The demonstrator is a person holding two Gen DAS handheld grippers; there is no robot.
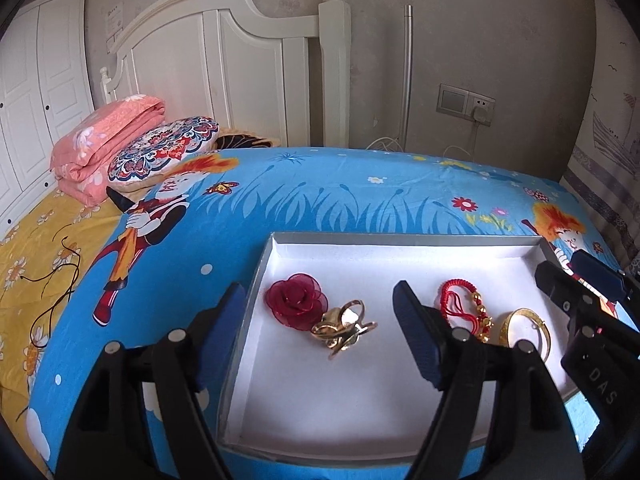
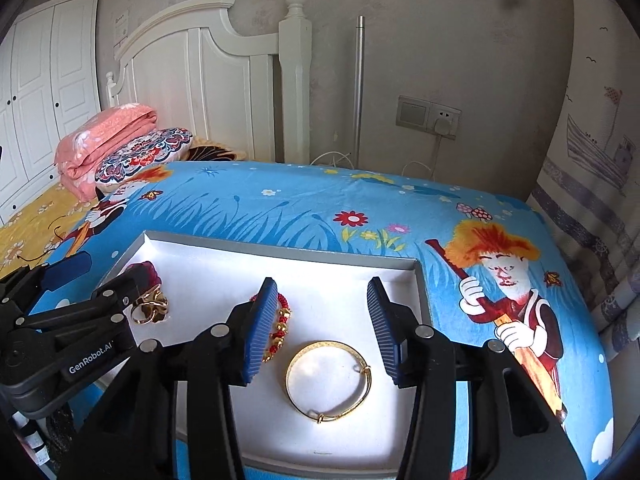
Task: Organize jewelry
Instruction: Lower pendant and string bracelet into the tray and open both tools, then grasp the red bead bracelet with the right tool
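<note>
A shallow white tray (image 1: 348,404) lies on the blue cartoon bedsheet. In it lie a red fabric rose (image 1: 297,299), gold rings (image 1: 342,328), a red cord bracelet with gold beads (image 1: 466,308) and a gold bangle (image 2: 329,381). My left gripper (image 1: 320,312) is open and empty above the tray's left side, its fingers either side of the rose and rings. My right gripper (image 2: 322,310) is open and empty above the bangle, with the red bracelet (image 2: 280,322) partly hidden behind its left finger. The tray (image 2: 320,440), the rings (image 2: 150,306) and the left gripper (image 2: 96,276) also show in the right wrist view.
A black cord (image 1: 56,296) lies on the yellow sheet at left. A folded pink quilt (image 1: 104,140) and patterned pillow (image 1: 164,148) sit by the white headboard (image 1: 224,72). A wall socket with a plugged cable (image 1: 480,108) is behind the bed.
</note>
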